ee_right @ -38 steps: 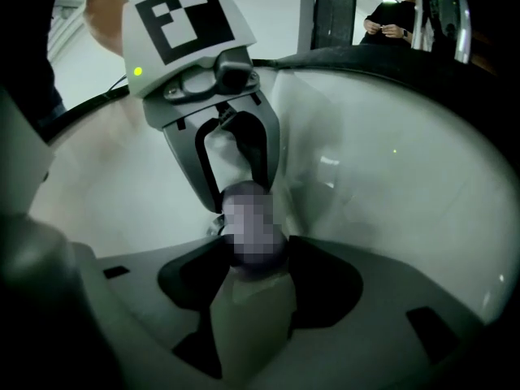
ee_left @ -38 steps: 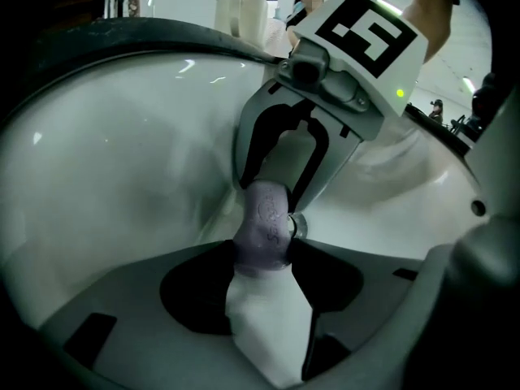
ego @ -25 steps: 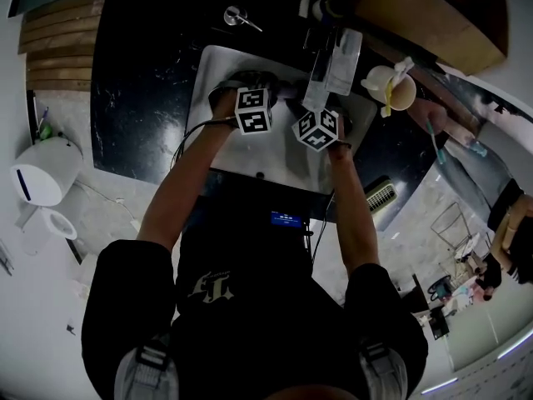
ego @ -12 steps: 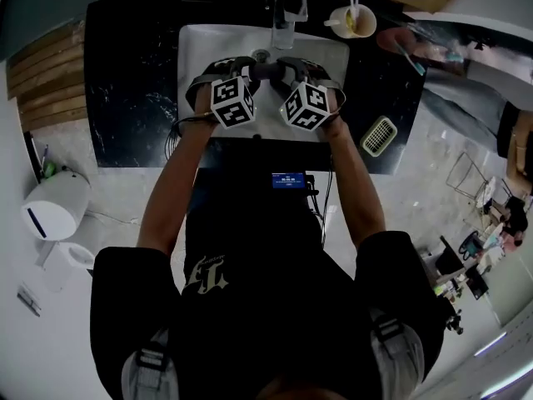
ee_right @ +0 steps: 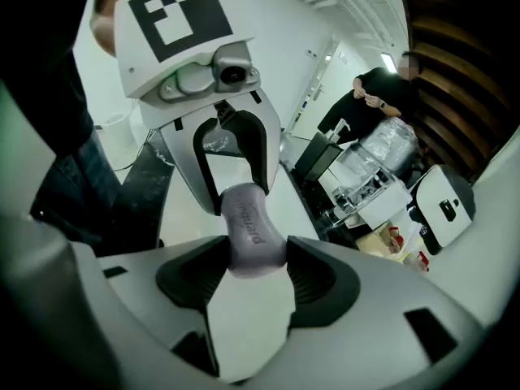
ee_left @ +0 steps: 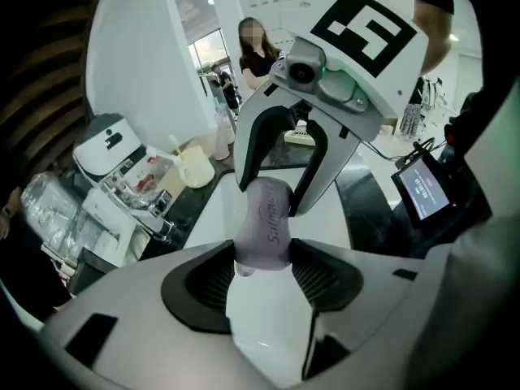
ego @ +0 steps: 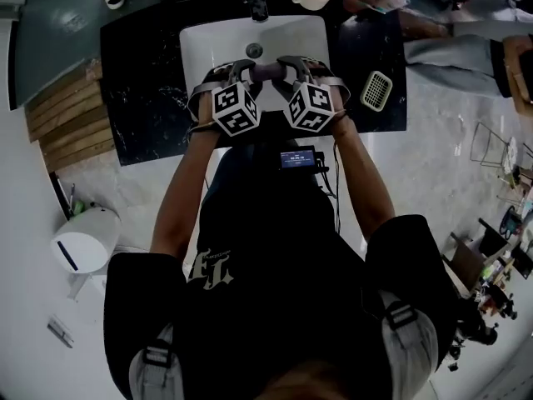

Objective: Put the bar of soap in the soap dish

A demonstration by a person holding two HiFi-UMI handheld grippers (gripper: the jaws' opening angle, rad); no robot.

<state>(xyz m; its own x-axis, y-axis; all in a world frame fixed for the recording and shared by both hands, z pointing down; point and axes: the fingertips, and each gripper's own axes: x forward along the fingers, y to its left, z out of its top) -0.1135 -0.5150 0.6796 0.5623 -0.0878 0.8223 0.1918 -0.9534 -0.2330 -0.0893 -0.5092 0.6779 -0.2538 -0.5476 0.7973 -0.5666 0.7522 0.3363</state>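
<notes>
Both left gripper [ee_left: 262, 276] and right gripper [ee_right: 257, 279] pinch the pale lilac bar of soap [ee_left: 266, 222] over the white sink [ego: 283, 36] at top centre, not yet carried to the slotted white soap dish [ego: 377, 90] at upper right.

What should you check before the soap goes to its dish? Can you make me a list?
1. Left gripper clamped on the bar of soap: ok.
2. Right gripper clamped on the soap's other end: ok.
3. Soap dish in sight, on the black counter to the right of the sink: ok.
4. Soap above the dish: not ok, it hangs over the sink's near edge.
5. Dish empty: cannot tell, too small in the head view.
6. Soap held by one gripper only, so it can travel sideways: not ok, both grip it.
</notes>
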